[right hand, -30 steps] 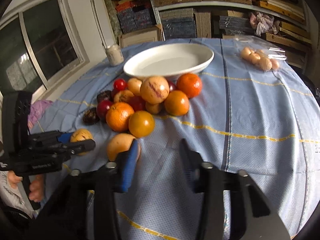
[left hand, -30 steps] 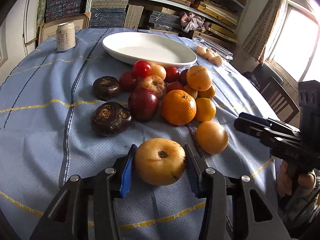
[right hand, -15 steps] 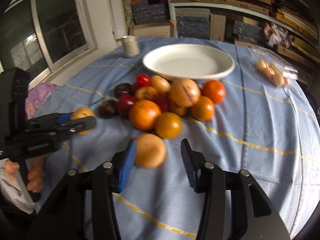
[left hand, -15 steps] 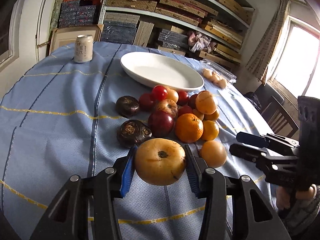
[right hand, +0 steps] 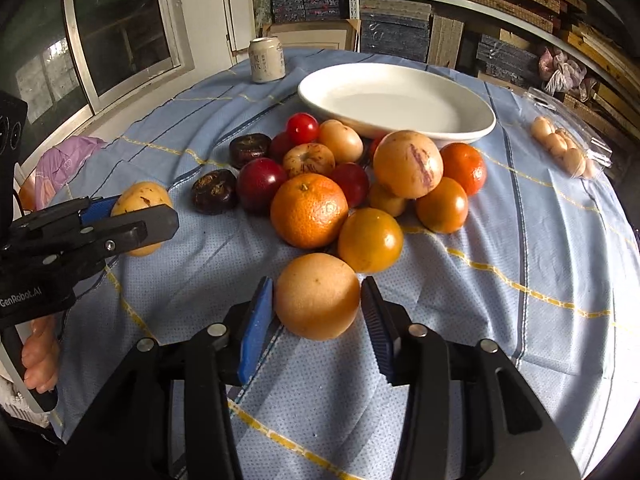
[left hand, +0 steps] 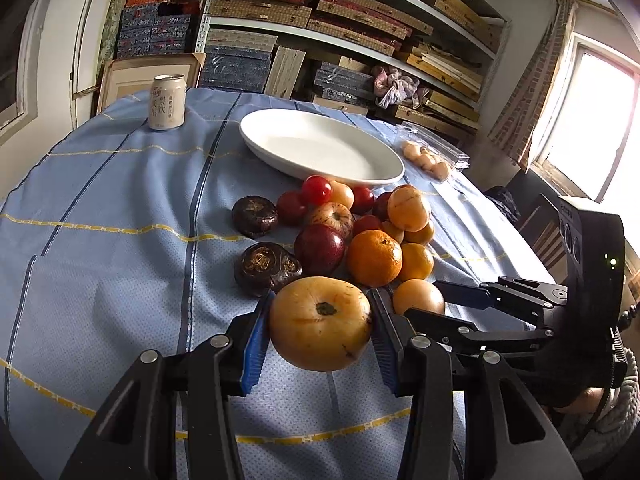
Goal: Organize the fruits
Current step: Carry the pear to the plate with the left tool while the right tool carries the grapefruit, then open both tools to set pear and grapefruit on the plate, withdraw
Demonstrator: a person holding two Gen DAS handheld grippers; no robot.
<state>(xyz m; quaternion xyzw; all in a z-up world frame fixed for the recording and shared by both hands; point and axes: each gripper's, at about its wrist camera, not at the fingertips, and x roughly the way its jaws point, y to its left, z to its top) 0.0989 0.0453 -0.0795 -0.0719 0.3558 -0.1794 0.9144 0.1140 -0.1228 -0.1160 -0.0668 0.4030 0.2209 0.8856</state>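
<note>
a yellow apple (left hand: 320,322) is clamped between the blue pads of the left gripper (left hand: 318,334) and is held clear of the blue tablecloth (left hand: 120,240), at the near left of the fruit pile; in the right wrist view the same apple (right hand: 140,204) is seen in the left gripper (right hand: 136,220) at the far left. a pale can (left hand: 167,102) is stood upright at the far left of the table. two dark wrinkled fruits (left hand: 266,266) are laid on the cloth at the left edge of the pile, with a dark red plum (left hand: 319,249) just beside them. in the middle, an orange (right hand: 309,210) is touched by a smooth orange fruit (right hand: 370,239), and a red cherry tomato (right hand: 302,128) is perched at the far side, near the rim of the white oval dish (right hand: 460,128), which lies beyond the pile. a pale orange round fruit (right hand: 317,296) is placed on the cloth between the fingers of the right gripper (right hand: 318,320), just nearer than the pile; the pads are seen very close to its sides, and whether they press on it cannot be told. at the far right, a clear plastic tray of small pale fruits (right hand: 564,152) is set well apart from the pile.
</note>
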